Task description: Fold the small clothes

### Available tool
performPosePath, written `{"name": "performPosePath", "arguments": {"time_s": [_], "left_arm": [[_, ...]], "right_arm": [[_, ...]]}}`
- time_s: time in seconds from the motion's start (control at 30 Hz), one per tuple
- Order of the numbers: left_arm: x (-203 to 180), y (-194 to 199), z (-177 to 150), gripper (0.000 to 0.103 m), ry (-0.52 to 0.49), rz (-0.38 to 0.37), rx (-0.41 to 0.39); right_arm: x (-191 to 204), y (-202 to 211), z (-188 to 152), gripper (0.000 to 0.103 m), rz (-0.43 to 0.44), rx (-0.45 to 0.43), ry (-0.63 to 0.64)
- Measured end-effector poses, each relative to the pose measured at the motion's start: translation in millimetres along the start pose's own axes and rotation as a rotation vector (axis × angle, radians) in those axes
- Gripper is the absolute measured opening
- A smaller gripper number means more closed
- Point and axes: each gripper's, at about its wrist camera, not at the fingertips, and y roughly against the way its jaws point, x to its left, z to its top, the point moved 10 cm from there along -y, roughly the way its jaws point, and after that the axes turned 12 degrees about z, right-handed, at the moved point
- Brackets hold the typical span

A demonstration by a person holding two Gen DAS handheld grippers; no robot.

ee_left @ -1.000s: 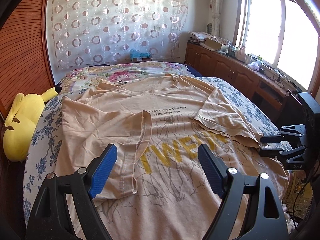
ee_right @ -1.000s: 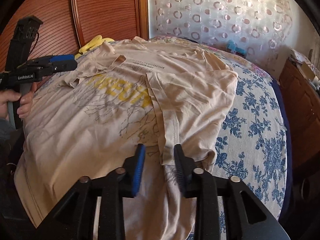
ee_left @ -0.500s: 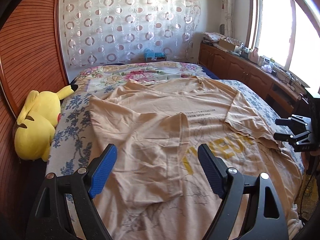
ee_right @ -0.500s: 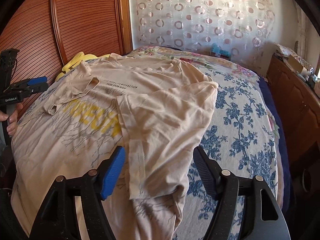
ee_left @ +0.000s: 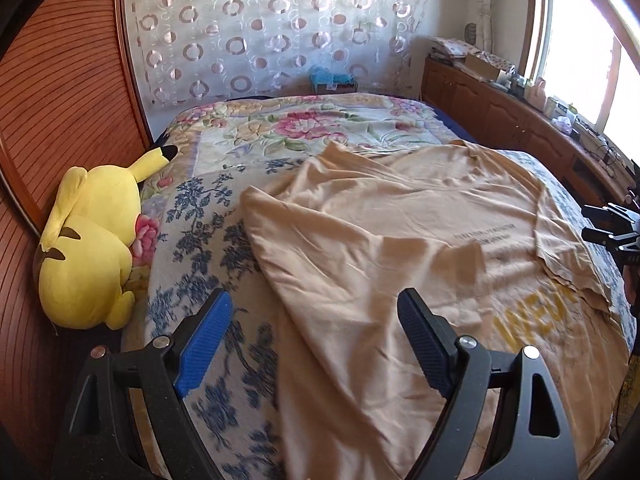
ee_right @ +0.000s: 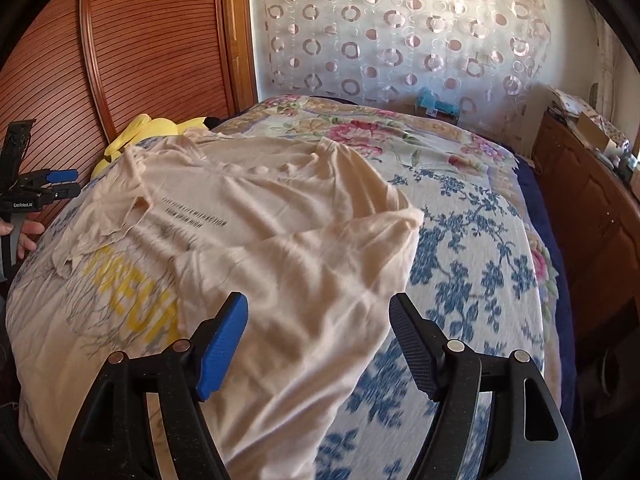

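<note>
Your large peach cotton T-shirt with yellow lettering (ee_left: 400,240) lies spread on the bed with the blue-floral and pink-floral bedspread (ee_left: 208,216), collar toward the circle-patterned curtain (ee_left: 272,32), hem toward you, so its long axis runs away from you up the bed. Both side panels already sit folded inward over the print

Left hand-held gripper (ee_left: 314,344) hangs over the shirt's left folded edge, jaws spread wide, nothing between them, blue pad over bare bedspread, black pad over cloth. Right hand-held gripper (ee_right: 318,344) is over the right folded edge, its jaws have just been opening and now stand wide, cloth lies below them but is not pinched

Key relation: the shirt lies ahead of and between your two hands, each gripper nearest its own side edge. Next fold likely runs along the long axis, hem up to collar, so each hand takes its own near hem corner. Yellow plush toy (ee_left: 88,248) sits just off the left side, apart from the shirt
</note>
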Motion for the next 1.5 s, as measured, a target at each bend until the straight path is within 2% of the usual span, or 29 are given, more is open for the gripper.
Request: {"name": "performPosePath", "arguments": {"time_s": [0.27,0.47,0.63,0.83,0.93,1.37,1.4,1.43,1.47,1.5], "left_arm": [[24.1,-53.6,19.1,0.085,0.024,0.021,0.103],[28.4,-76.2,28.1,0.085,0.024,0.01,0.126],[27.5,-89.2,26.7,0.085,0.013,0.007,0.141],[24.6,-92.2,29.5,0.088,-0.007,0.014,0.106],[22.2,-91.1,28.9,0.089,-0.018,0.007,0.063],[21.3,-91.1,31.7,0.089,-0.027,0.005,0.074],[21.9,-91.4,33.0,0.088,-0.021,-0.001,0.073],[21.4,-90.5,34.9,0.078,-0.014,-0.016,0.066],[21.1,-88.7,37.6,0.064,-0.003,-0.034,0.053],[20.8,-88.2,39.8,0.057,0.007,-0.05,0.05]], "right_arm": [[-38.3,-41.6,23.2,0.075,-0.01,0.041,-0.015],[-59.1,-66.5,32.3,0.075,-0.026,0.079,-0.04],[-70.6,-79.6,40.5,0.075,-0.037,0.076,-0.061],[-67.4,-84.8,44.0,0.076,-0.044,0.06,-0.048],[-66.6,-83.0,40.6,0.076,-0.041,0.058,-0.051],[-66.4,-82.2,39.0,0.083,-0.032,0.069,-0.045],[-66.2,-82.3,39.2,0.083,-0.033,0.069,-0.043],[-66.3,-82.4,39.1,0.084,-0.034,0.07,-0.042],[-66.6,-82.2,39.0,0.084,-0.034,0.07,-0.042],[-66.4,-82.3,39.0,0.084,-0.033,0.07,-0.043]]}}
